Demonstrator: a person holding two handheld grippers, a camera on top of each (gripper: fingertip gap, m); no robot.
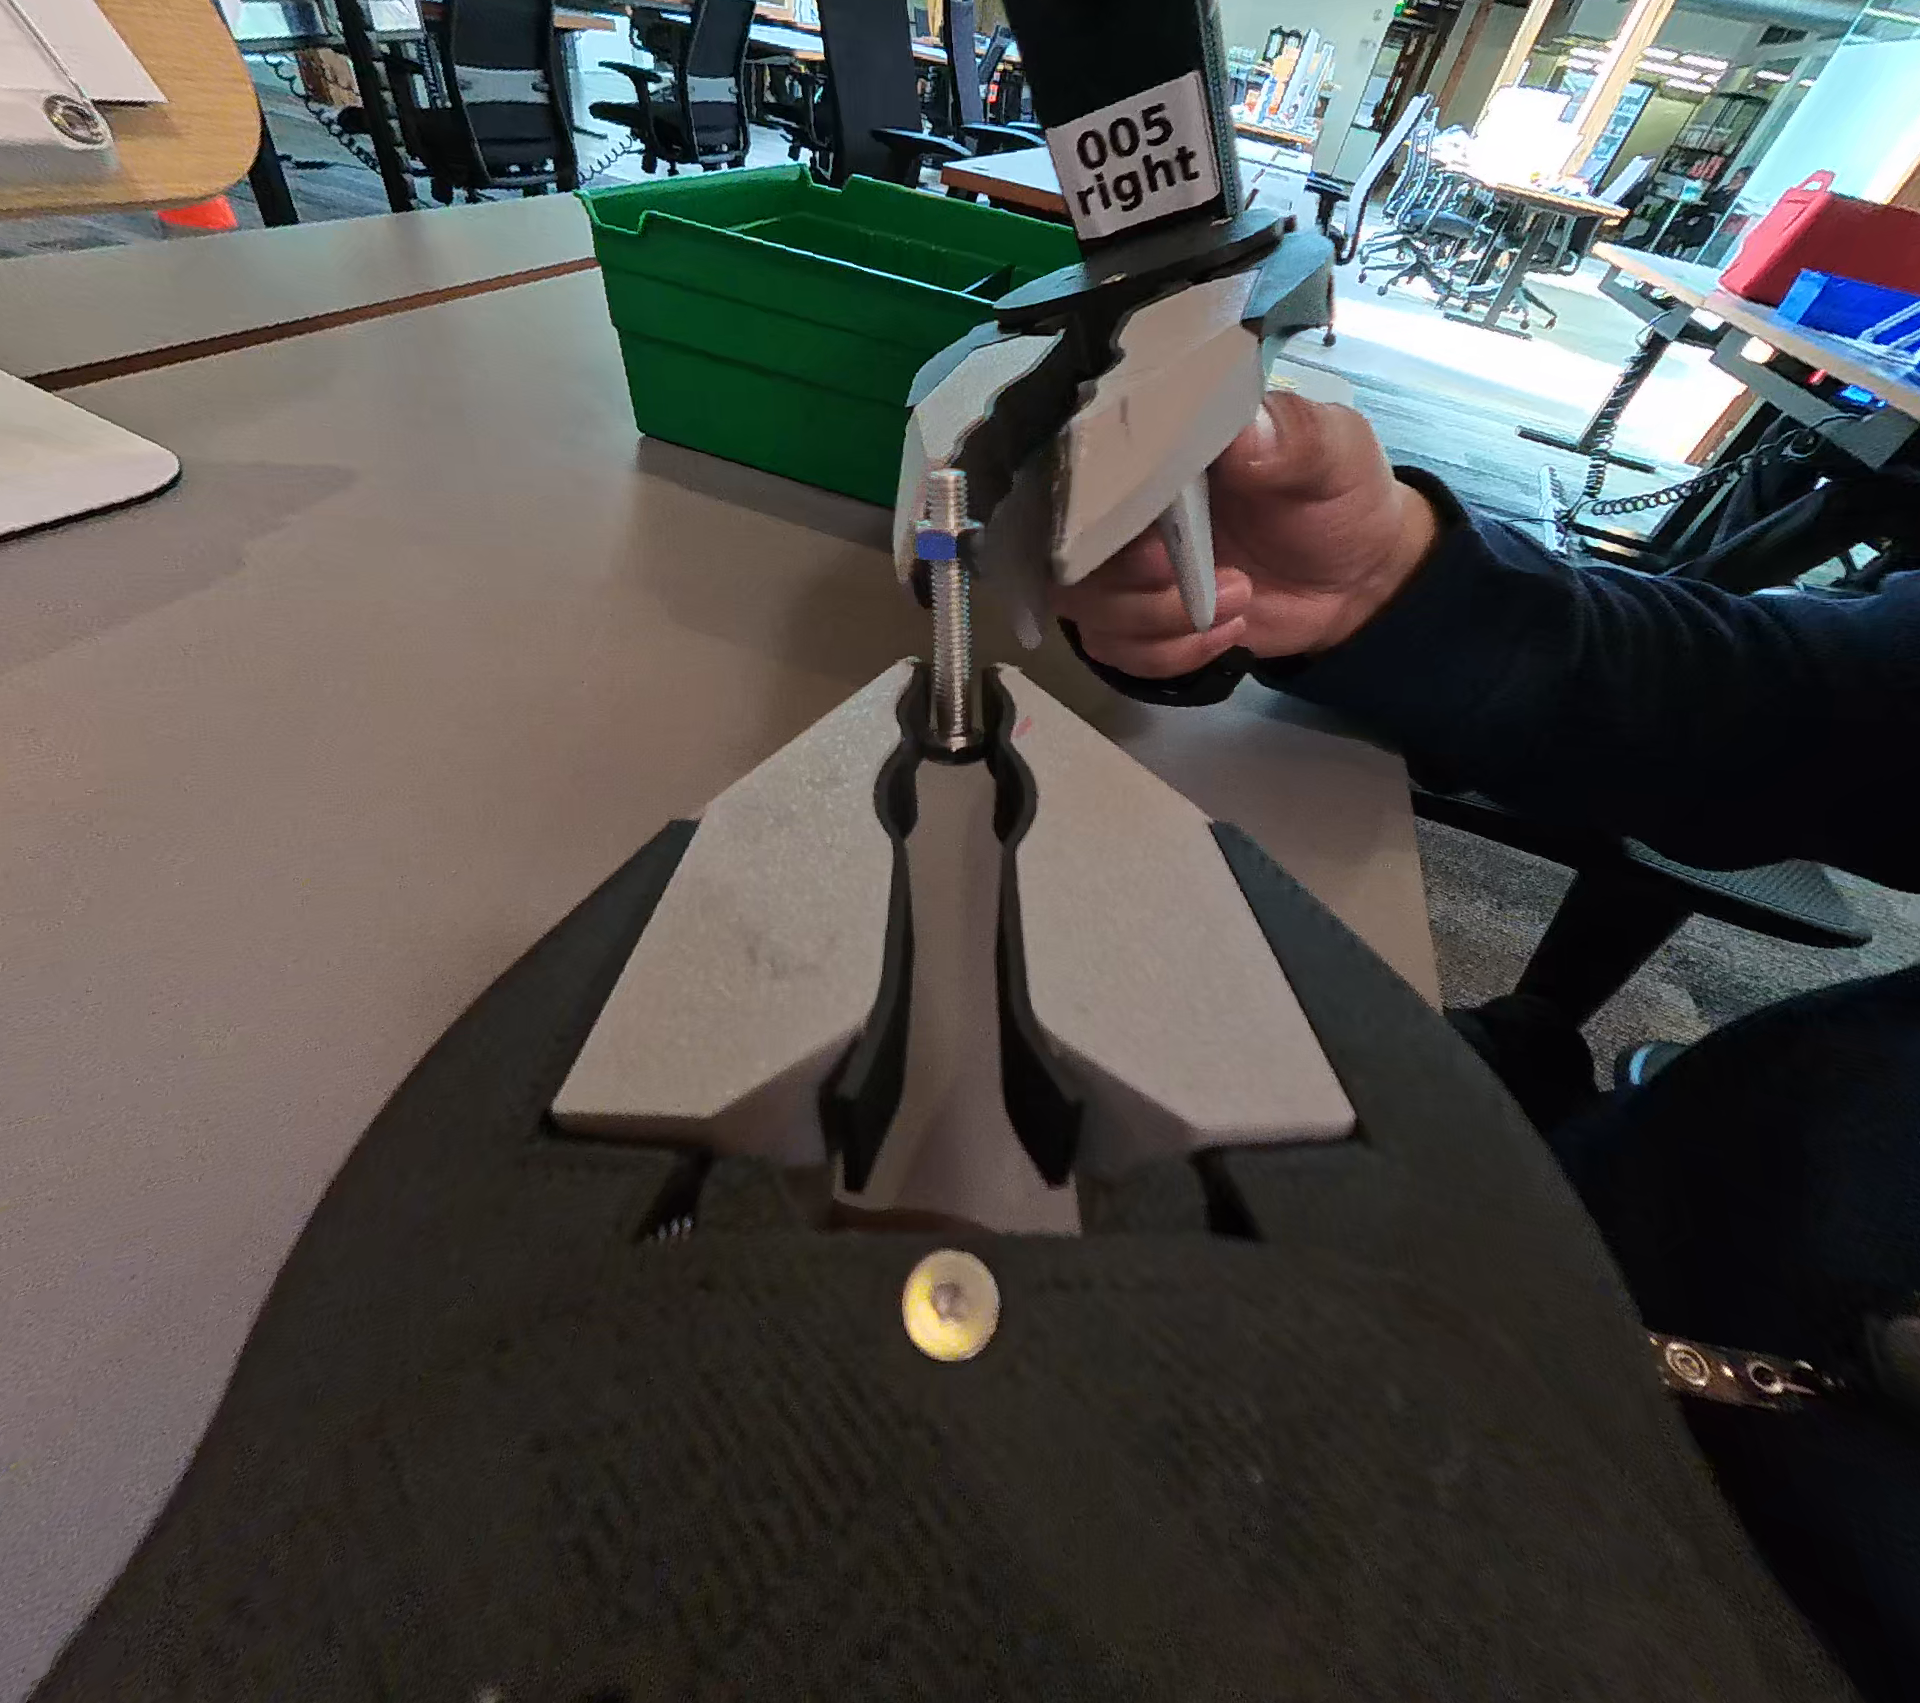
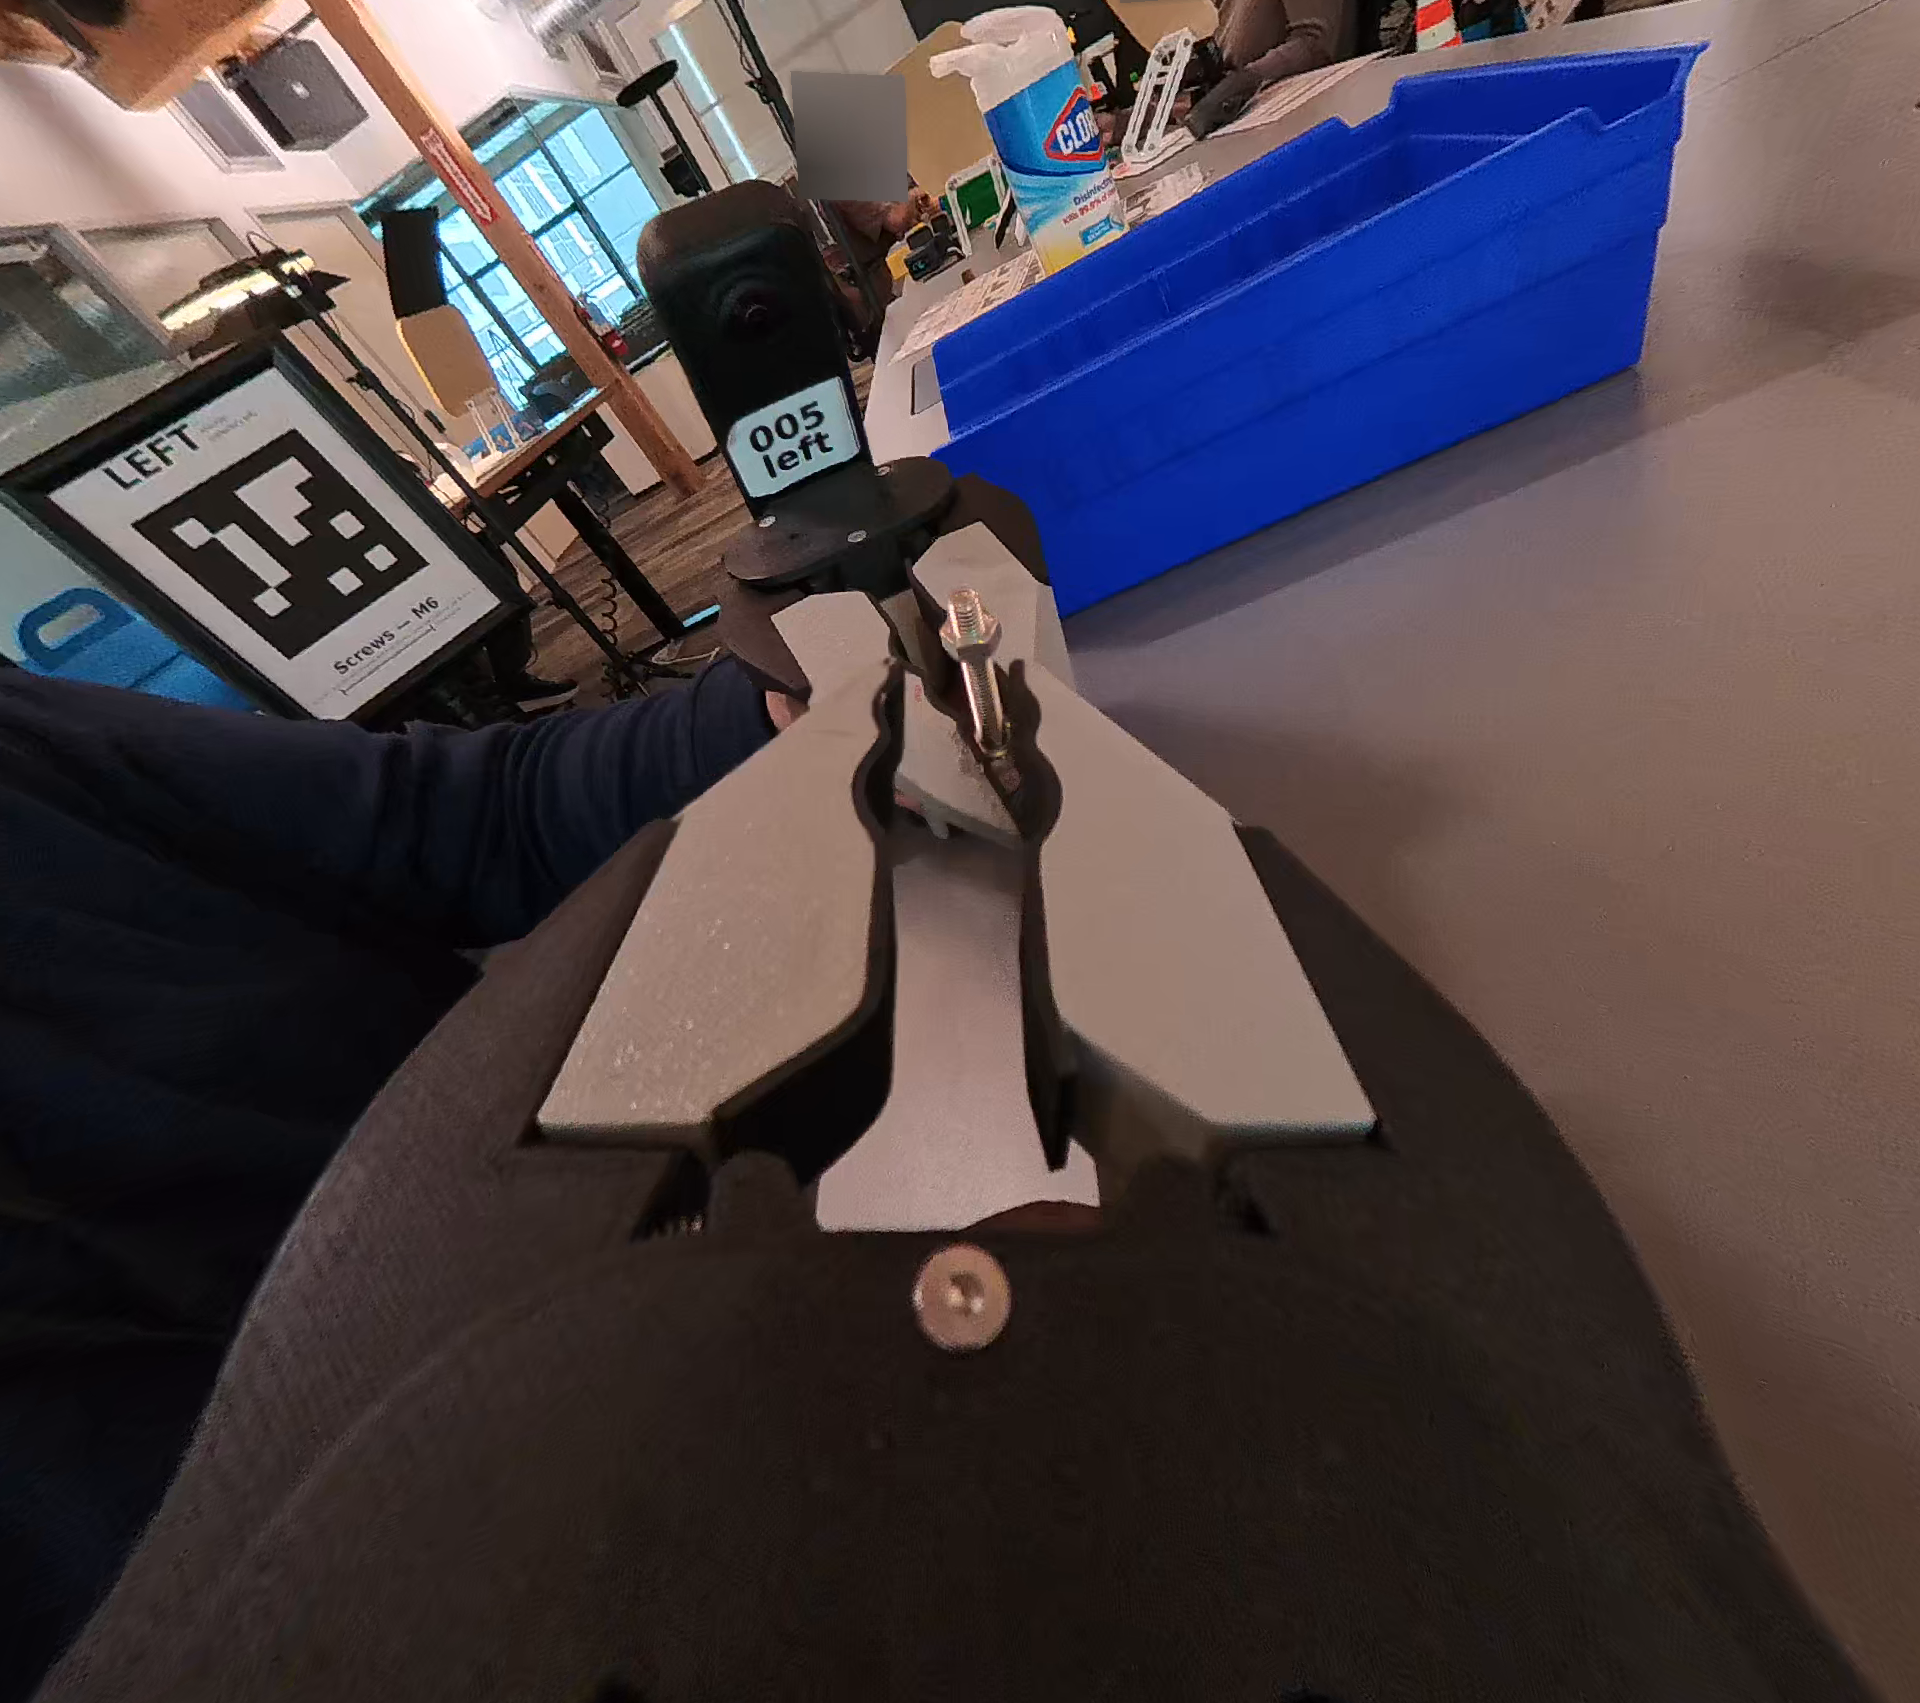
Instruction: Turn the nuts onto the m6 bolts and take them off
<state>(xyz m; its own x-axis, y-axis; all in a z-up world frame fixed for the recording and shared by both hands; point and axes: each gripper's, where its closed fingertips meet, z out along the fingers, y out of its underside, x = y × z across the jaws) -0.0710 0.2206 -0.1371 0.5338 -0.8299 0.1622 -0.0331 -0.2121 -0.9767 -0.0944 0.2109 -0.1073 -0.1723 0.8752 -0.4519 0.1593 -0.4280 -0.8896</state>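
M6 bolt (image 1: 951,614) held upright in the air above the counter (image 1: 364,614), head end down, pinched at the lower shank between the jaws of the left gripper (image 1: 954,718). Nut (image 1: 943,533) with a blue band seated on the thread near the free upper end, a short length of thread showing above it. Right gripper (image 1: 940,547) brought in from above and to the right, gripped by a hand (image 1: 1278,552); jaws set at the level of the nut, but in the left wrist view only one finger shows behind the nut, and in the right wrist view the nut (image 2: 969,635) appears beyond the tips; whether those jaws are pressed on the nut or merely beside it cannot be told. Green bin (image 1: 790,334) standing behind the work toward the counter's far edge; blue bin (image 2: 1351,344) on the counter on the opposite side, with a wipes canister (image 2: 1049,136) beyond it. Risks, as judged: bolt clamped by a narrow bite low on the shank, so sideways force from turning could tilt or rotate it in the left jaws; a partial hold on the nut's flats could slip and leave it unturned; nut close to the thread's end, so a loose release could drop it onto the counter and let it roll toward an edge.
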